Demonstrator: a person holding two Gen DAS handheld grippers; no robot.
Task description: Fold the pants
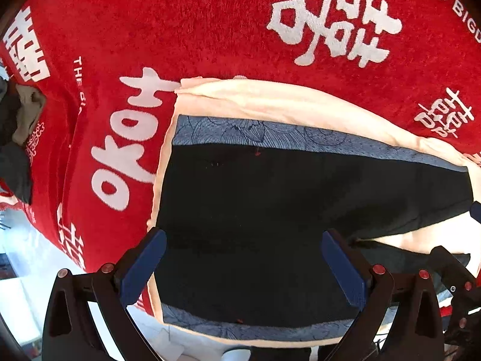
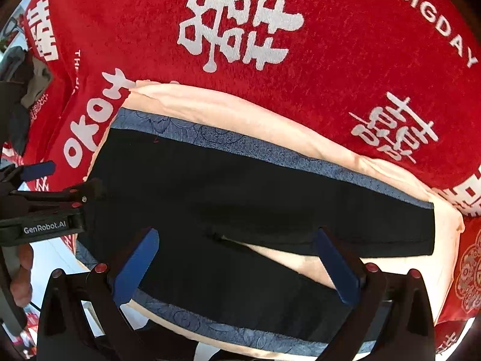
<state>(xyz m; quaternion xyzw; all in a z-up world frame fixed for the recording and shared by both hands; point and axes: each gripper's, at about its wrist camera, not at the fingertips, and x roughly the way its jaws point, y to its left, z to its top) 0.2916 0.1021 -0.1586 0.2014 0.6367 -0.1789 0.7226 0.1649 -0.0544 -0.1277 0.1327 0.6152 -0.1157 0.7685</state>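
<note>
On red cloth (image 1: 210,30), black pants (image 1: 270,198) lie flat atop a cream mat (image 1: 270,96); left gripper (image 1: 243,267) and right gripper (image 2: 237,267) hover above, fingers spread, holding nothing.

One pair of black pants (image 2: 240,198), one cream mat (image 2: 270,114), one red cloth (image 2: 345,69), two claws.

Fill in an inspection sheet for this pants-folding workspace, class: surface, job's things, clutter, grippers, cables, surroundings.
Surface: red cloth with white characters; pale mat with blue border on it.
Job's things: black pants spread flat on the mat, legs apart.
Clutter: dark and grey clothes pile at the far left.
Grippers: left hand-held gripper open; right hand-held gripper open; both above the pants.
Cables: nothing seen.
Surroundings: bright white area at lower left.
</note>
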